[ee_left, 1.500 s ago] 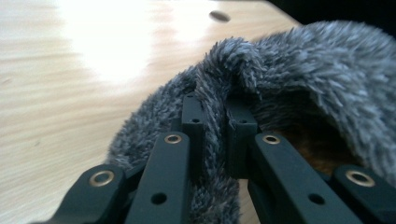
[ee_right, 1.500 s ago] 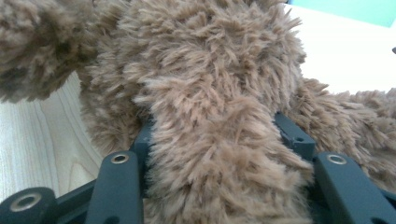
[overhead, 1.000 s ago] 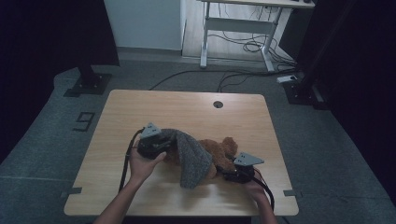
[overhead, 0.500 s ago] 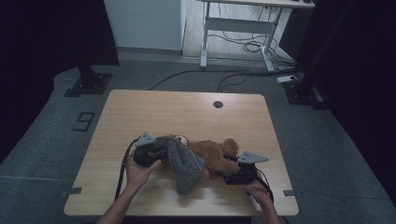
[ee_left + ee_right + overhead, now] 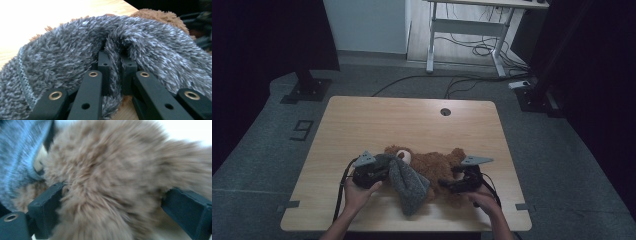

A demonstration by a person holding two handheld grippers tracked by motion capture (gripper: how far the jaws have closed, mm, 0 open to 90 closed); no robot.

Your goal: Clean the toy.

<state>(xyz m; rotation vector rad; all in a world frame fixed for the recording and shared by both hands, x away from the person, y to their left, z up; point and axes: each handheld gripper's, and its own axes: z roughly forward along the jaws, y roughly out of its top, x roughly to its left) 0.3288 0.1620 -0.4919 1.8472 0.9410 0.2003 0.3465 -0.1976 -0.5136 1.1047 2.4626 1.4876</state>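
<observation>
A brown teddy bear (image 5: pixel 439 165) lies on its side on the wooden table (image 5: pixel 412 120), near the front. A grey fuzzy cloth (image 5: pixel 409 189) is draped over its left part and reaches toward the table's front edge. My left gripper (image 5: pixel 384 172) is shut on a fold of that cloth (image 5: pixel 62 55), which is pinched between the jaws of the left gripper (image 5: pixel 115 60). Brown fur (image 5: pixel 160 16) shows behind it. My right gripper (image 5: pixel 447 184) is at the bear's right side. Its jaws stand wide apart around a thick part of the bear (image 5: pixel 112 170), with the cloth (image 5: pixel 17 152) at the left.
A round cable hole (image 5: pixel 445 111) sits near the table's far edge. Beyond the table are a white desk frame (image 5: pixel 462 30) with loose cables on the floor, and dark stands at both sides.
My left gripper has drawn the grey cloth down and toward the front edge, so the bear's head now shows behind it. The right gripper has shifted slightly left along the bear.
</observation>
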